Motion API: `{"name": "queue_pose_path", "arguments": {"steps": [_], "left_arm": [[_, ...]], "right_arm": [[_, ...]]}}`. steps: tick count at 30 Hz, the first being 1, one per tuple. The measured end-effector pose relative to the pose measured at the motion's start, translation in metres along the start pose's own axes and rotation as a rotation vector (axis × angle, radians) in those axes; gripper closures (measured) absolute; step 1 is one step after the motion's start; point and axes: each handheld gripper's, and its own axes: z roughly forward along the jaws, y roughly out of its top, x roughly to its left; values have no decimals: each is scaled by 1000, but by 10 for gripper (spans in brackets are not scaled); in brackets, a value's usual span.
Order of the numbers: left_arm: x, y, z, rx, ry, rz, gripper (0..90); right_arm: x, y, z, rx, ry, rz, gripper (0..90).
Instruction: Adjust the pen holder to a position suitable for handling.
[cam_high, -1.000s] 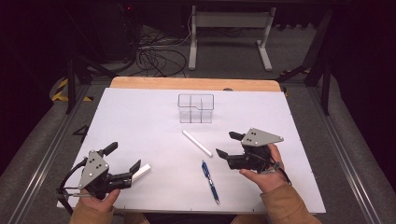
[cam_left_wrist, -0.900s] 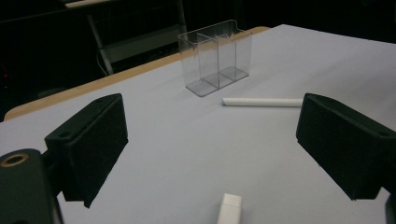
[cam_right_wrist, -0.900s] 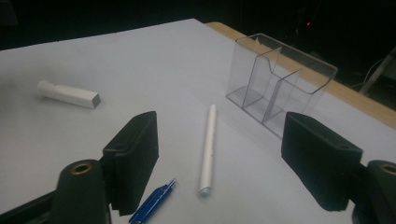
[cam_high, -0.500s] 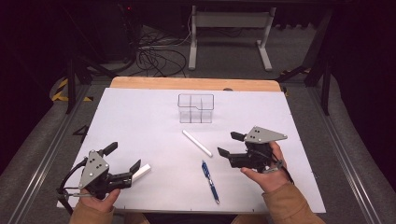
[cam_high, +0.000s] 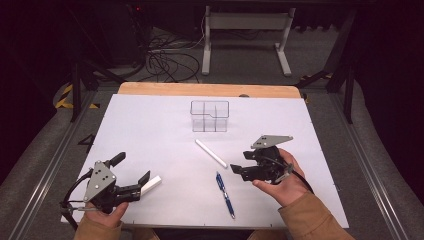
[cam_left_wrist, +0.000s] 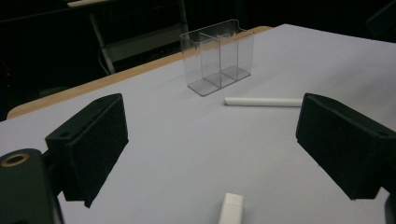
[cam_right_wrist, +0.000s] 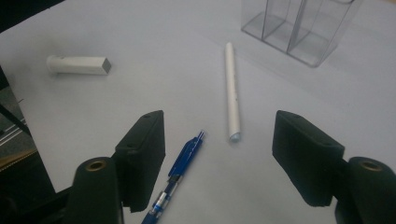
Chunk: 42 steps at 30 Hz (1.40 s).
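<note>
Our right claw (cam_right_wrist: 219, 154), empty, has just been narrowing toward the white pen (cam_right_wrist: 231, 91) for pickup; left claw (cam_left_wrist: 210, 154) waits wide apart over the white block (cam_left_wrist: 231, 208).

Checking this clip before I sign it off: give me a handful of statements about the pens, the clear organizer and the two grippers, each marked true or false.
1. The clear organizer stands empty. True.
2. The blue pen is gripped by the right gripper. False: it lies on the white table, and that gripper's jaws, which have just been closing, hold nothing.
3. The long white pen lies between the organizer and the blue pen. True.
4. The left gripper is shut on the short white marker. False: its jaws stand wide apart, with the marker lying on the table at them.
5. The long white pen leans against the organizer. False: it lies flat, apart from it.
</note>
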Motion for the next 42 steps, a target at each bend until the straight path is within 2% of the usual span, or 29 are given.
{"name": "queue_pose_path", "arguments": {"steps": [3, 5, 8, 15, 22, 26, 29, 32, 35, 38, 42], "left_arm": [[0, 0, 0, 1, 0, -1, 98], [0, 0, 0, 1, 1, -2, 98], [0, 0, 0, -1, 2, -4, 98], [1, 0, 0, -2, 6, -3, 98], [1, 0, 0, -2, 7, -1, 100], [0, 0, -1, -1, 7, 2, 100], [1, 0, -1, -1, 7, 3, 100], [0, 0, -1, -1, 8, 4, 100], [0, 0, 0, -2, 8, 5, 101], [0, 0, -1, -1, 9, 5, 100], [1, 0, -1, -4, 13, 5, 101]], "right_arm": [[1, 1, 2, 35, -11, 22, 369], [1, 1, 3, 43, -11, 17, 374], [2, 2, 7, 84, 7, 49, 378], [4, 2, 11, 132, 15, 79, 390], [4, 2, 12, 141, 34, 127, 416], [4, 1, 14, 169, 57, 163, 439], [5, 1, 15, 181, 49, 172, 456], [5, 0, 17, 196, 62, 209, 473], [4, 0, 21, 223, 95, 254, 503], [5, -1, 26, 259, 122, 272, 518], [8, -3, 34, 326, 106, 279, 546]]}}
